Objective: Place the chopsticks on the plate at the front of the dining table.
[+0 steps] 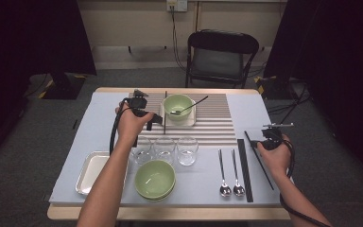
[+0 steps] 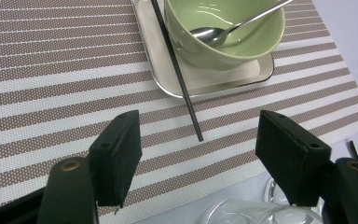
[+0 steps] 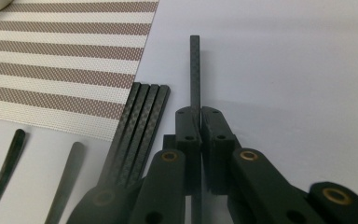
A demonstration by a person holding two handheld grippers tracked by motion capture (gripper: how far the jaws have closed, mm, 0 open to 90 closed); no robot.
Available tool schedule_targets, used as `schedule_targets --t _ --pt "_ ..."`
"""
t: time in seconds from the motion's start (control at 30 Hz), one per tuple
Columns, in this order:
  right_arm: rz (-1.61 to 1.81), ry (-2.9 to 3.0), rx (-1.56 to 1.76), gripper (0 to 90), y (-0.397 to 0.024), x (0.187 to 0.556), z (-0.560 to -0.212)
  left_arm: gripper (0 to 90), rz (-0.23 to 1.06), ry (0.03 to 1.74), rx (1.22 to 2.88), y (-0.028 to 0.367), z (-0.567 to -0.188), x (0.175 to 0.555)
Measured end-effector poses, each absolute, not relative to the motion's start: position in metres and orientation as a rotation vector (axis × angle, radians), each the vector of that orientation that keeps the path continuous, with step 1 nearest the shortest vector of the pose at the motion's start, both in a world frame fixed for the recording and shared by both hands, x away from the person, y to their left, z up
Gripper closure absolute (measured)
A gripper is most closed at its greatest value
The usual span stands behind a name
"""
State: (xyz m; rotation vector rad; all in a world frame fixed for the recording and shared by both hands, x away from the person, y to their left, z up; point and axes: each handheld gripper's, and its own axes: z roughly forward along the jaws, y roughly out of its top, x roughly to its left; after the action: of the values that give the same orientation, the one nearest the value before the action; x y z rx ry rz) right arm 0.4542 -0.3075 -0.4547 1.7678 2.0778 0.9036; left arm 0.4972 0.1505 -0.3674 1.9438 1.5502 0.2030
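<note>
My left gripper (image 1: 155, 119) (image 2: 198, 122) hangs open over the striped placemat (image 1: 217, 123) (image 2: 51, 93). Just ahead of its jaws lies the tip of a black chopstick (image 1: 165, 111) (image 2: 182, 79). That chopstick rests across the rim of a small white tray (image 2: 158, 70), which holds a green bowl (image 1: 177, 105) (image 2: 223, 42) with a spoon (image 2: 214, 35) in it. At the table's right, my right gripper (image 1: 257, 141) (image 3: 199, 112) is shut on a second black chopstick (image 1: 247, 136) (image 3: 195, 70), beside a row of more chopsticks (image 1: 244, 165) (image 3: 142, 121).
Three clear glasses (image 1: 164, 149) stand in a row below the placemat. In front of them is a stack of green bowls (image 1: 155, 178), with a metal tray (image 1: 90, 171) at the front left. Two spoons (image 1: 230, 175) (image 3: 65, 182) lie left of the chopstick row. A folding chair (image 1: 220, 56) stands behind the table.
</note>
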Motion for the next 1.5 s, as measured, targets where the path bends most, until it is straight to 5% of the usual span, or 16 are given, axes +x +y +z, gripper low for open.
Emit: schedule_targets --t 0.53,1.5 --pt "1.032 2.071 1.765 86.6 -0.312 0.461 -0.427 30.6 0.183 1.532 1.943 0.144 -0.367 0.496" --pt "0.831 2.176 1.558 81.0 -0.302 0.461 -0.459 30.8 0.192 1.528 1.941 0.145 -0.365 0.494"
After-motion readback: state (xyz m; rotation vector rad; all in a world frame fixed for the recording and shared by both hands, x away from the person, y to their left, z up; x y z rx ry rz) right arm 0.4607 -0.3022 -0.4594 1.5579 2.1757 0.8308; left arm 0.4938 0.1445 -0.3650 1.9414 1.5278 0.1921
